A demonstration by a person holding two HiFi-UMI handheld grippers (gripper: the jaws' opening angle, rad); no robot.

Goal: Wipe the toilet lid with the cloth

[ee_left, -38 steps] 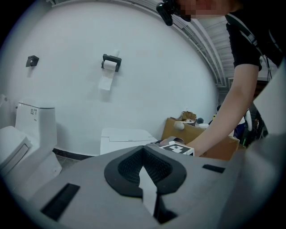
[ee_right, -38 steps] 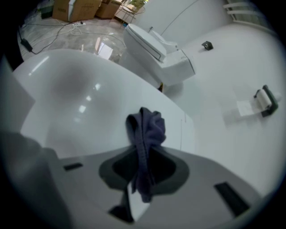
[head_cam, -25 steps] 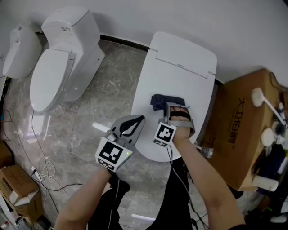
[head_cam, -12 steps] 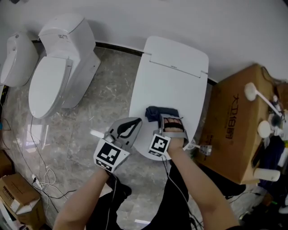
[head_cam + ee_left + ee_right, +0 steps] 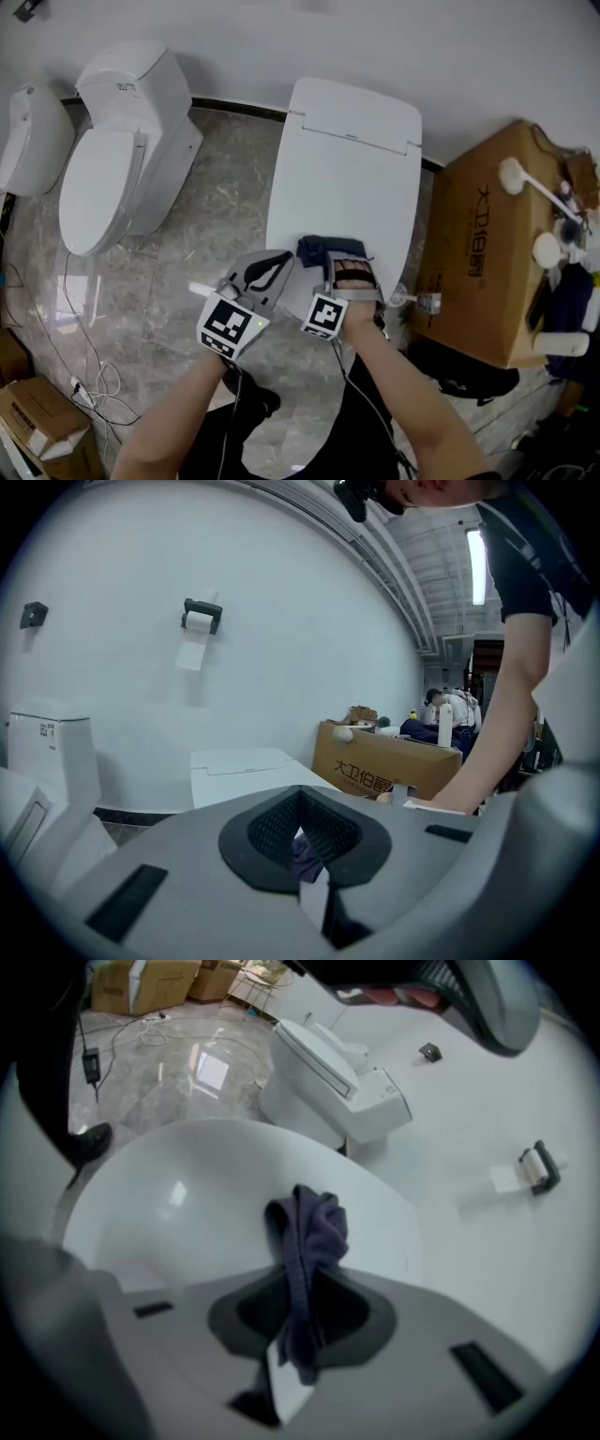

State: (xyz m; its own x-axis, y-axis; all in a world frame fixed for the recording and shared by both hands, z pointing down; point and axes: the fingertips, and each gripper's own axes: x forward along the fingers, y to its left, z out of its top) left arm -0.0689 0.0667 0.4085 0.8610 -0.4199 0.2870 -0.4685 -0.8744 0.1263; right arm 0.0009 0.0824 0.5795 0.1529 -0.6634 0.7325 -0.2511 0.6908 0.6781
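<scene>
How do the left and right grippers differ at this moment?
The right gripper's jaws are shut on the dark blue cloth; the left gripper's jaws are shut on nothing. The right gripper is over the white toilet lid; the left gripper is beside its front-left edge. Both carry a square-marker cube.
</scene>
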